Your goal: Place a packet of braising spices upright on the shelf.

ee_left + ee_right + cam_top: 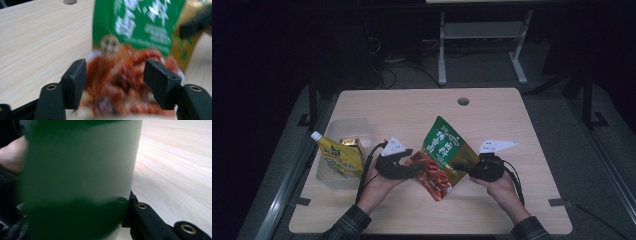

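Snack pouch (443, 155) hangs above the desk (492, 115) near its front edge, between your hands. Your right gripper (472, 169) is clamped on the pouch's right side. Your left gripper (115, 82) stands with jaws apart, the pouch's red lower end between them, pads off it.

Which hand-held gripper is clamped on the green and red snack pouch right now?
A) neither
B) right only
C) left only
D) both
B: the right hand-held gripper is shut on the edge of the green and red snack pouch, while in the left gripper view the left hand-held gripper has its jaws spread, pads clear of the pouch between them.
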